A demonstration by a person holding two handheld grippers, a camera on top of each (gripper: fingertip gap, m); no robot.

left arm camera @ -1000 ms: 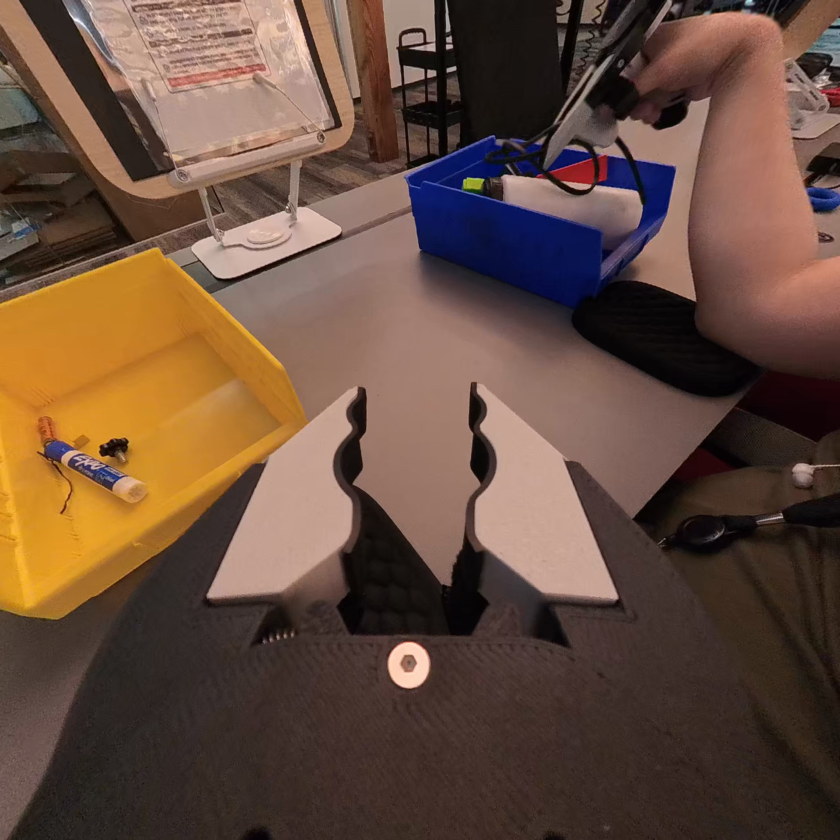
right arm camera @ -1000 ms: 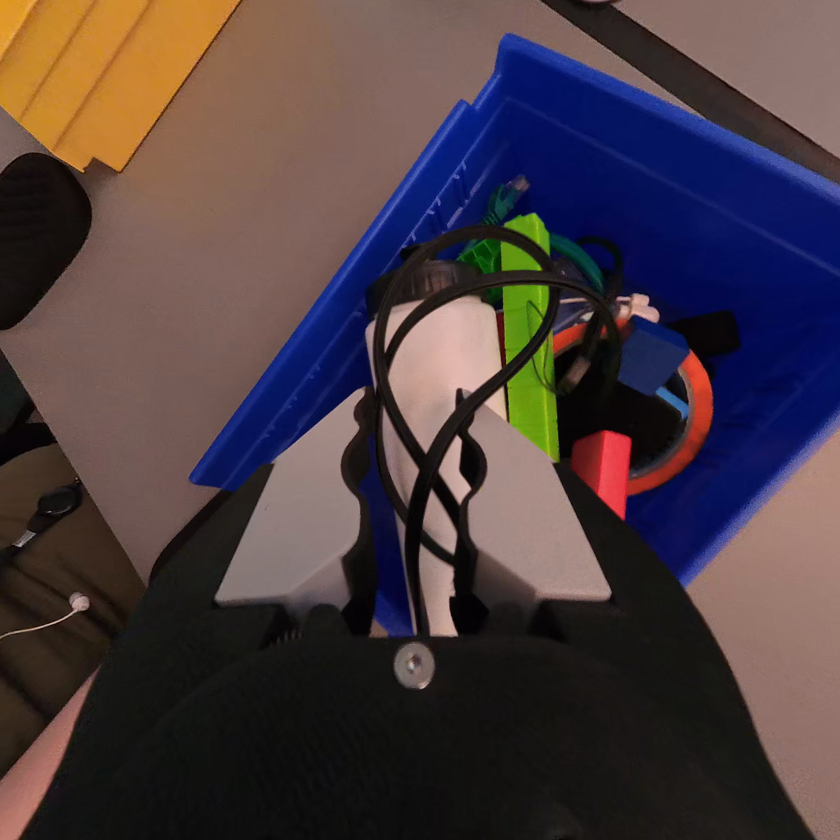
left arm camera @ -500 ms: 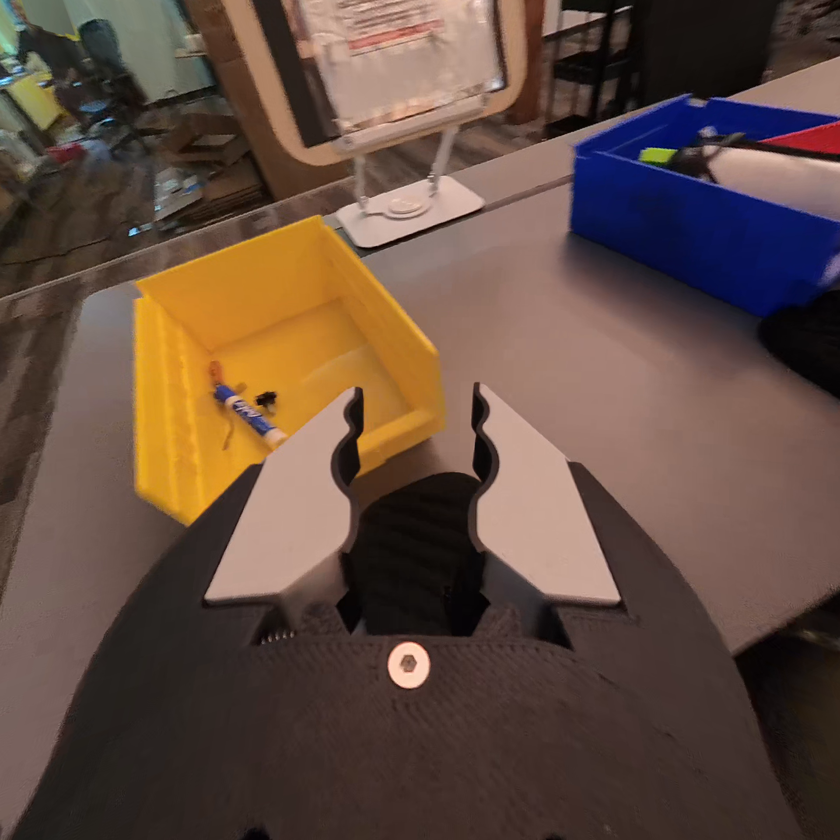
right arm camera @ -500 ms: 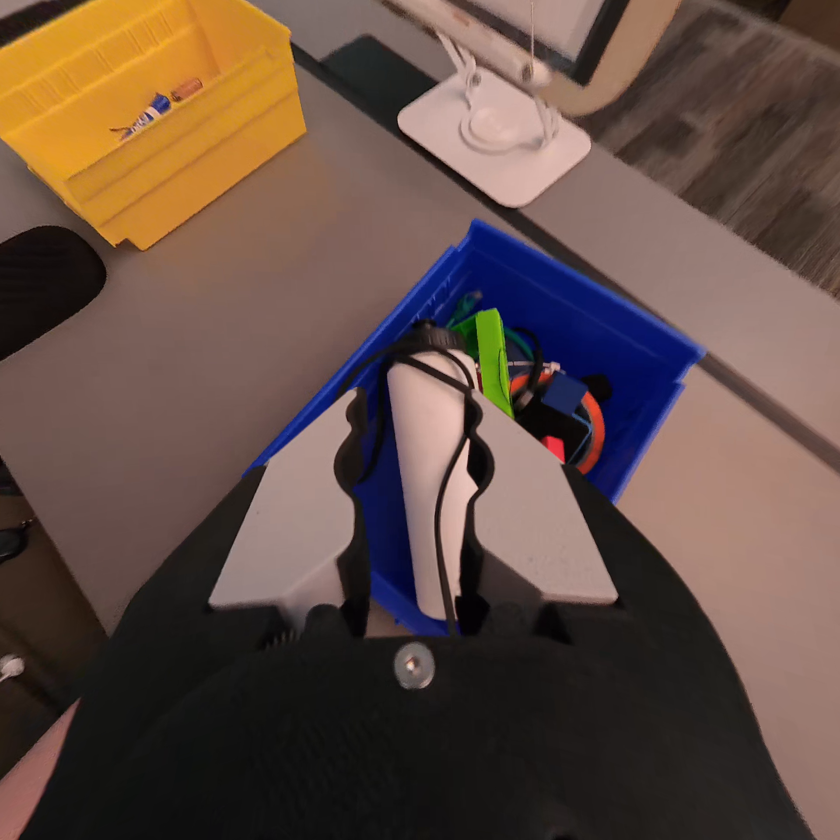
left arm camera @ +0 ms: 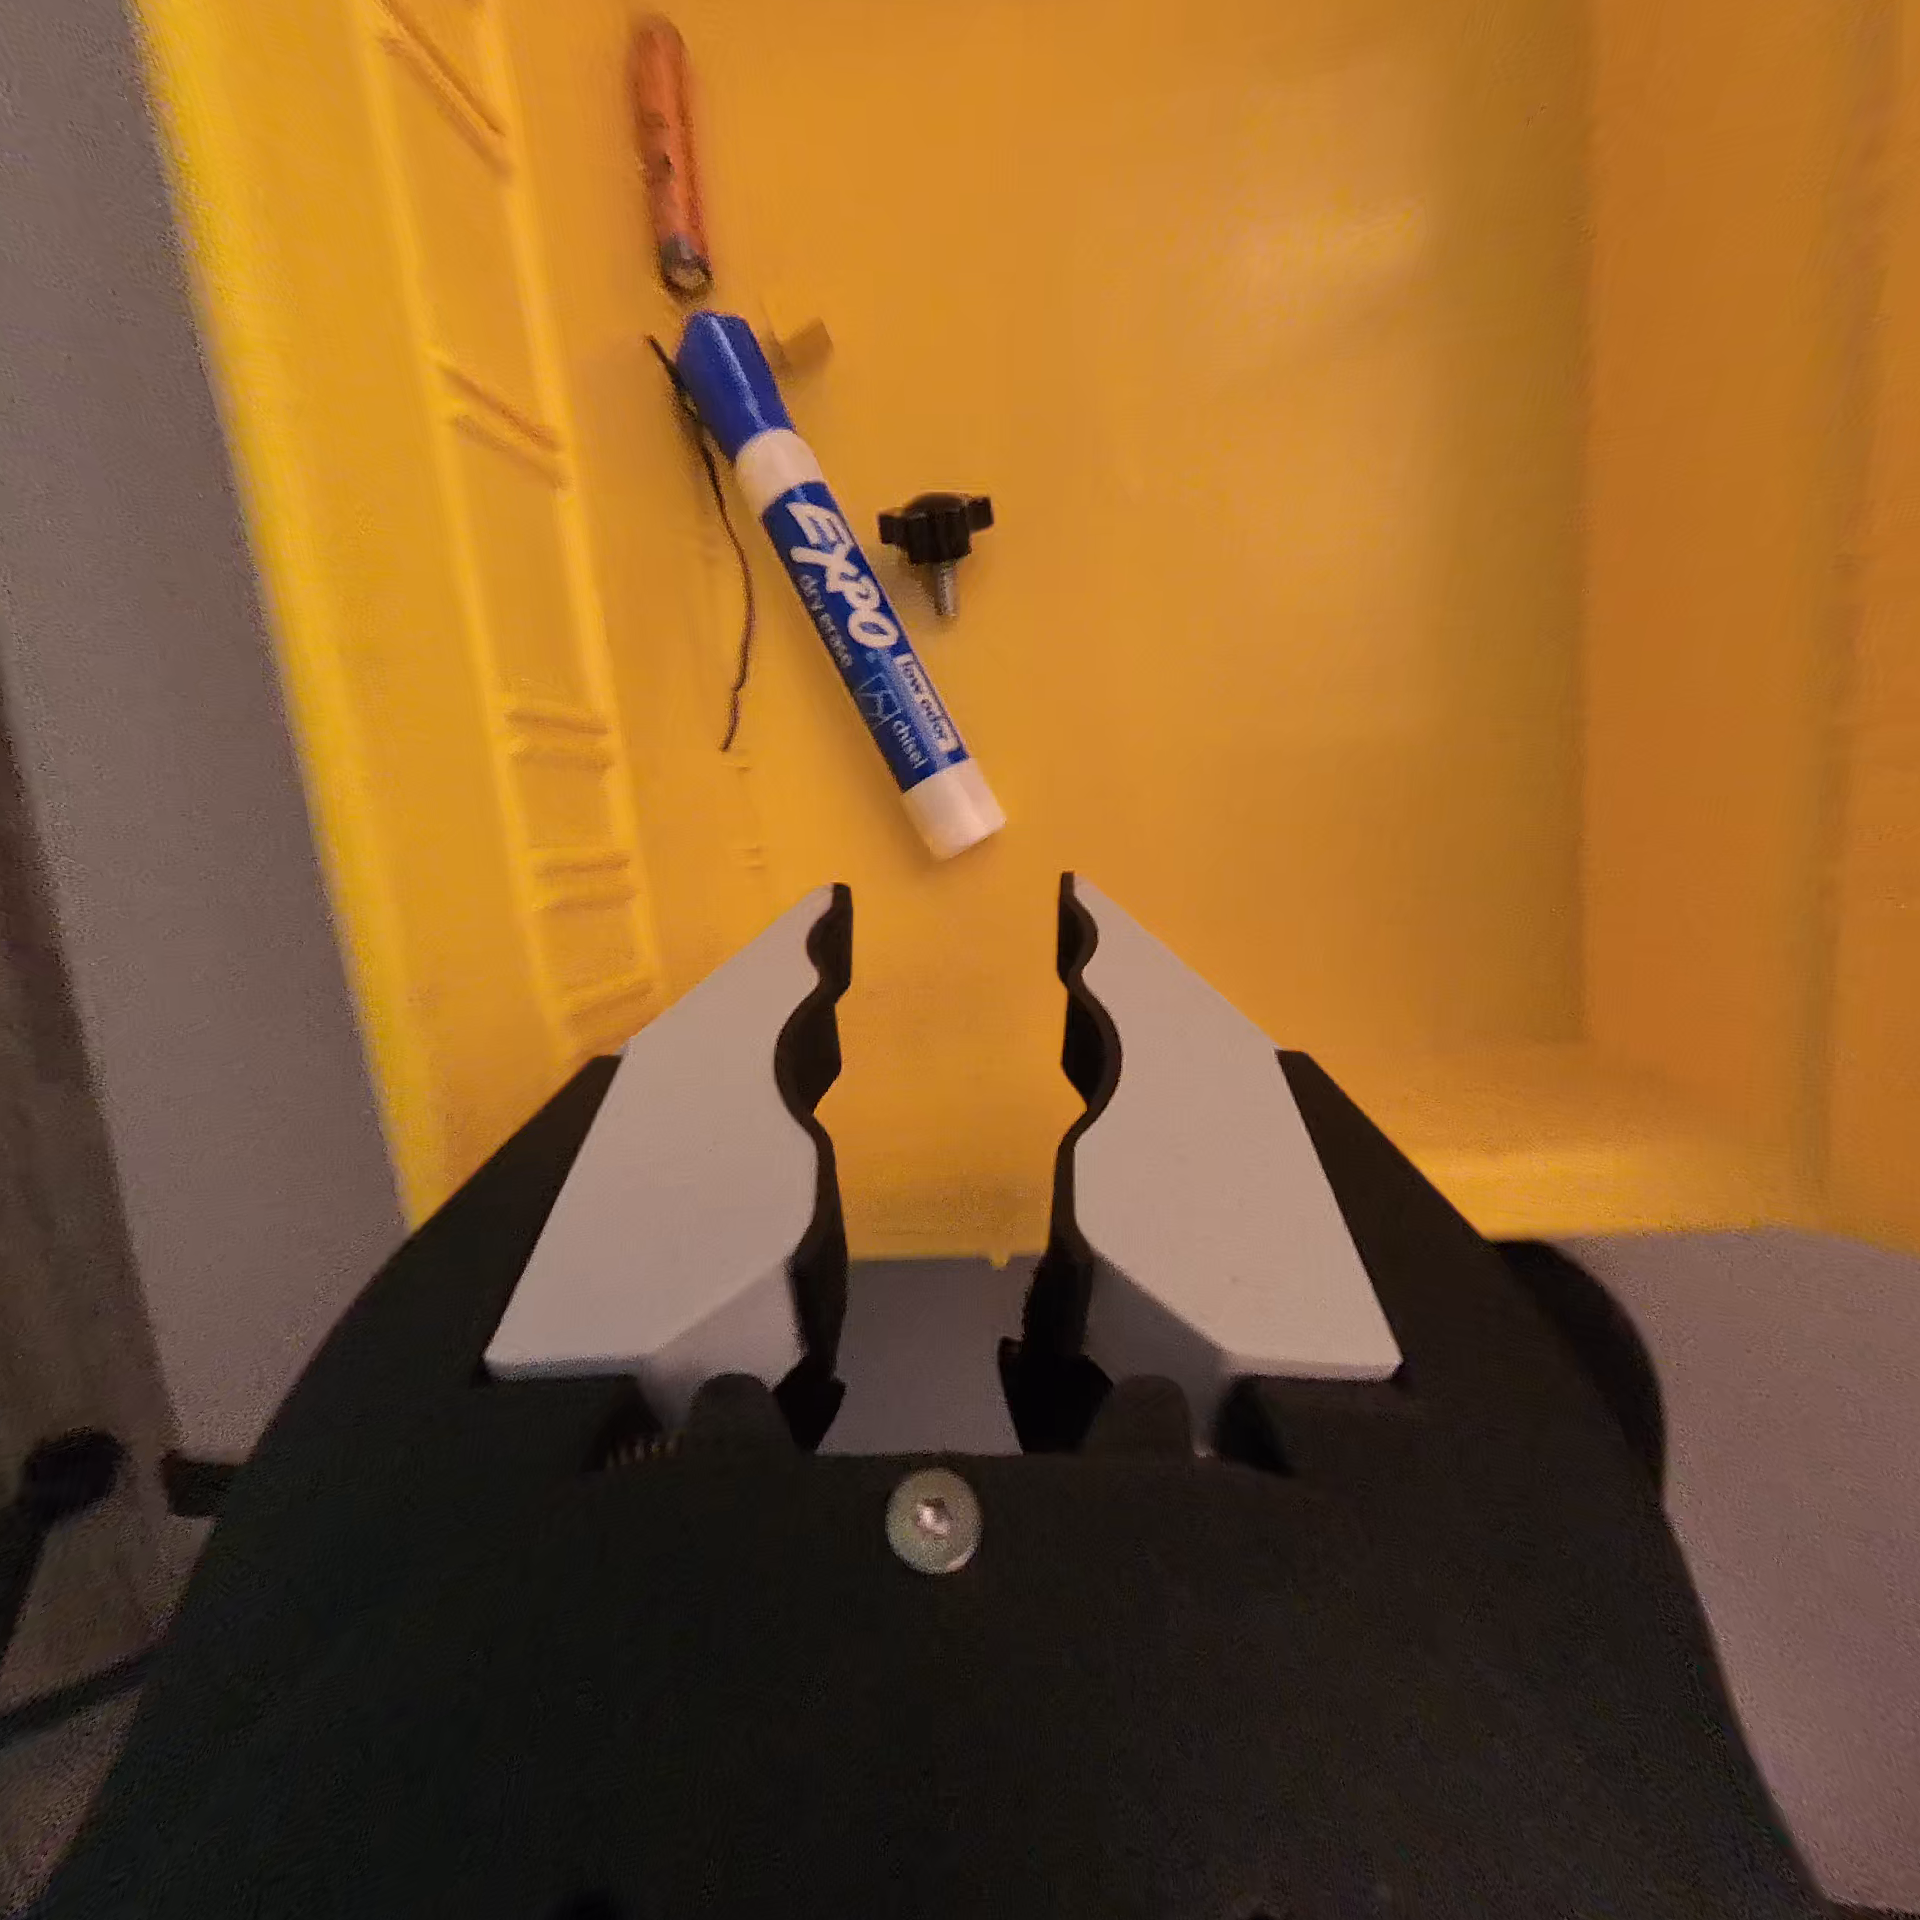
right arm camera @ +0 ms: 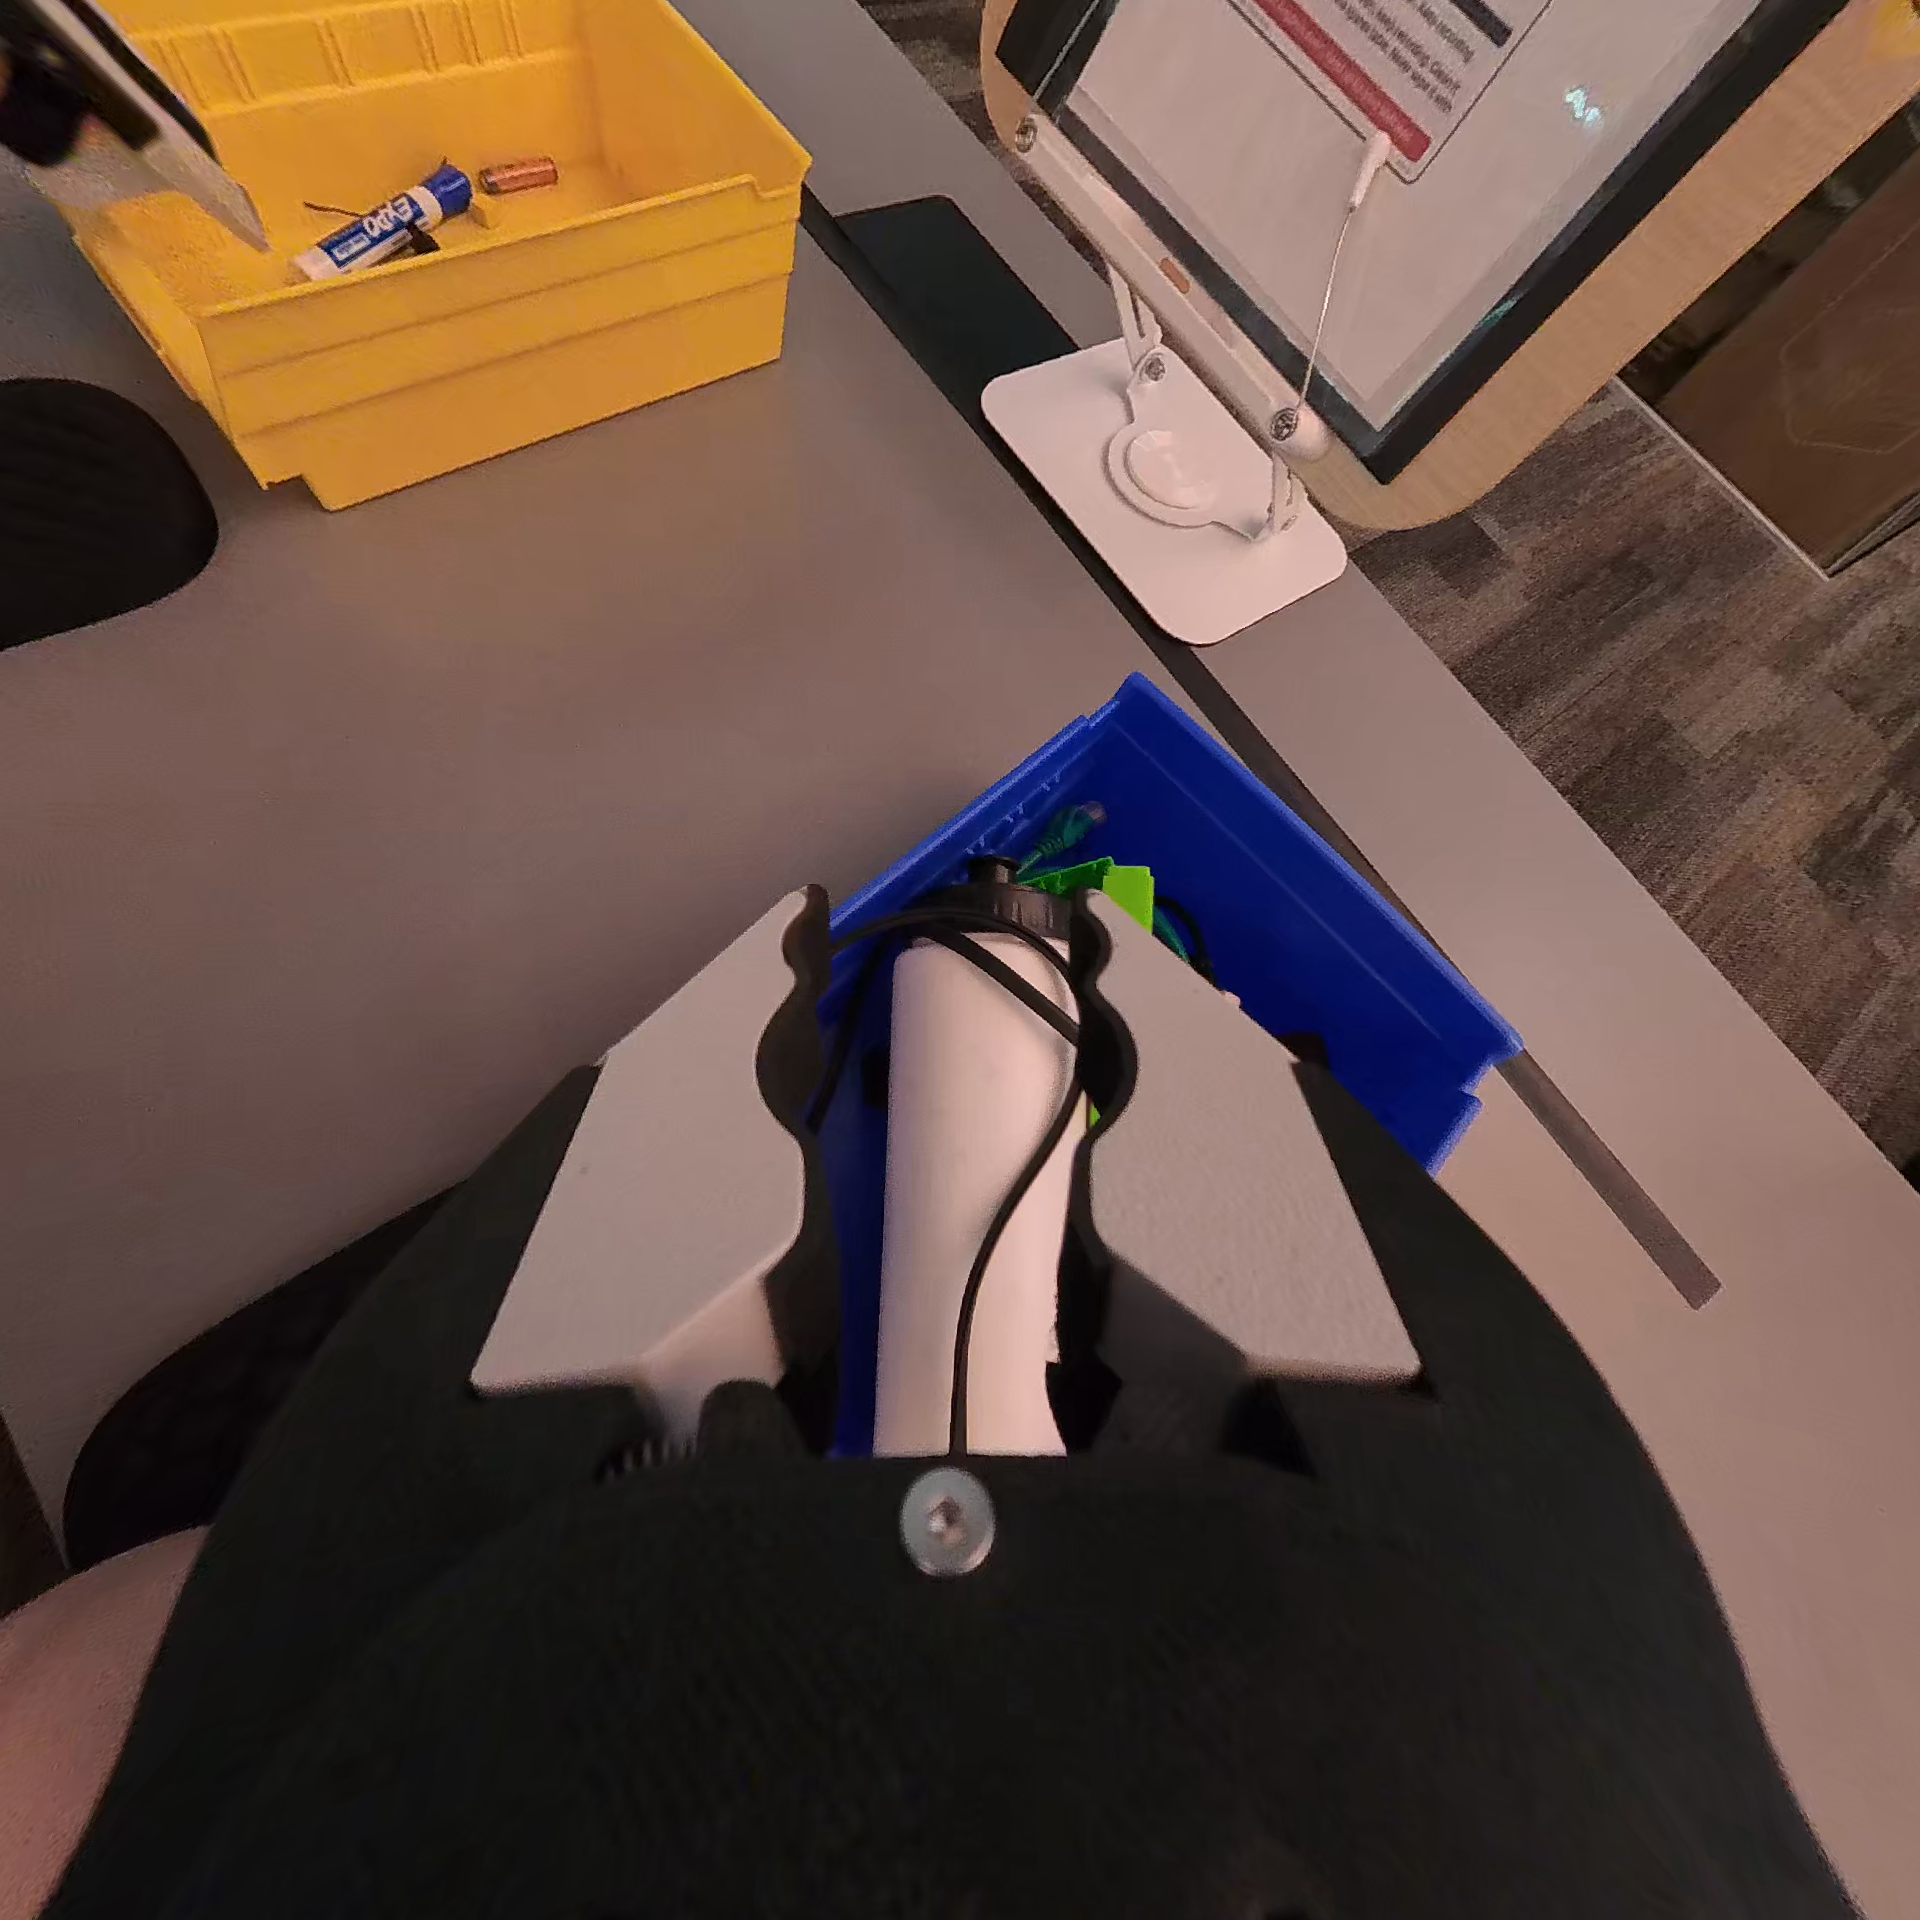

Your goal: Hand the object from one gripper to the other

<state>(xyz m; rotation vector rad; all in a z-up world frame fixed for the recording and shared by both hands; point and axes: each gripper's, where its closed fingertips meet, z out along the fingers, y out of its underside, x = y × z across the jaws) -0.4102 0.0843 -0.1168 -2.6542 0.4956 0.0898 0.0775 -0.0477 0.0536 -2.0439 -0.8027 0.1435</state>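
My left gripper (left arm camera: 954, 894) is open and empty, pointing down into the yellow bin (left arm camera: 1351, 520), its tips just short of a blue-and-white marker (left arm camera: 847, 592). One of its fingers (right arm camera: 177, 177) shows at the bin in the right wrist view. My right gripper (right arm camera: 956, 914) hovers above the blue bin (right arm camera: 1299, 914) with its jaws wide apart. A black cable (right arm camera: 1003, 1195) runs up between them and loops over the black cap of a white tube (right arm camera: 966, 1101). I cannot tell whether the tube lies in the bin or hangs lifted.
The yellow bin also holds a black knob screw (left arm camera: 935, 530), an orange battery (left arm camera: 670, 156) and a thin dark wire (left arm camera: 738, 582). Green pieces (right arm camera: 1122, 883) lie in the blue bin. A sign stand (right arm camera: 1195, 499) and black pads (right arm camera: 83, 499) sit on the grey table (right arm camera: 520, 779).
My left gripper swung left and dropped into the yellow bin, closing in on the marker. My right gripper rose and tilted up from the blue bin, with the cable still between its jaws.
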